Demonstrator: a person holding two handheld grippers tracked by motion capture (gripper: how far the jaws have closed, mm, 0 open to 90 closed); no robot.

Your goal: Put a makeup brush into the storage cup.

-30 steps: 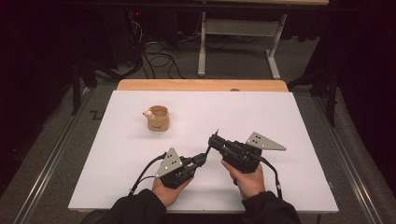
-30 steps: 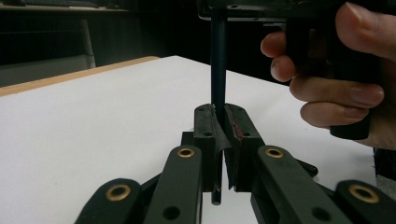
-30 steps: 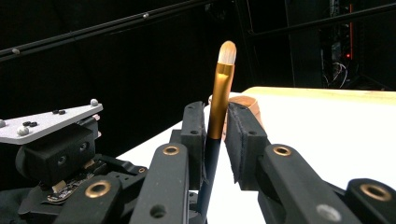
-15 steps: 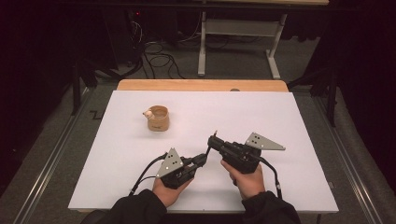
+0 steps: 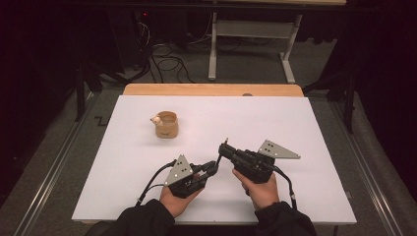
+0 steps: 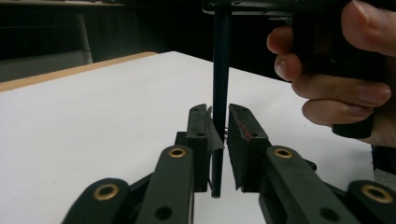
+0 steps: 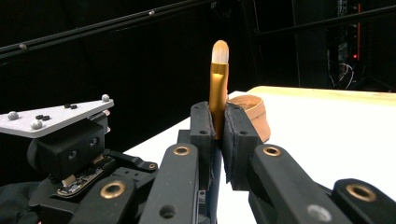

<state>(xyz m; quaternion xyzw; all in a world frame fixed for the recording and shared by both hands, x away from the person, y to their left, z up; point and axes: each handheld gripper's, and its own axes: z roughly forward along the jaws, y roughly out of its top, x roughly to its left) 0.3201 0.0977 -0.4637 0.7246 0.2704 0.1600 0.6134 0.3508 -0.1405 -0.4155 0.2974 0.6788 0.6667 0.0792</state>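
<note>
Two tools are held close together near the front of the white desk. The left tool is pointed right, towards the right tool, from which a thin brush sticks up. A wooden cup is seen well apart, farther back.

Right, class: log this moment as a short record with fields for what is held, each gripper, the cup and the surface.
held thing: brush, gold ferrule, dark handle
right gripper: shut on the brush, bristles up
left gripper: jaws either side of the brush's handle, grip unclear
cup: tan, upright, far left, apart from both grippers
surface: white table
</note>
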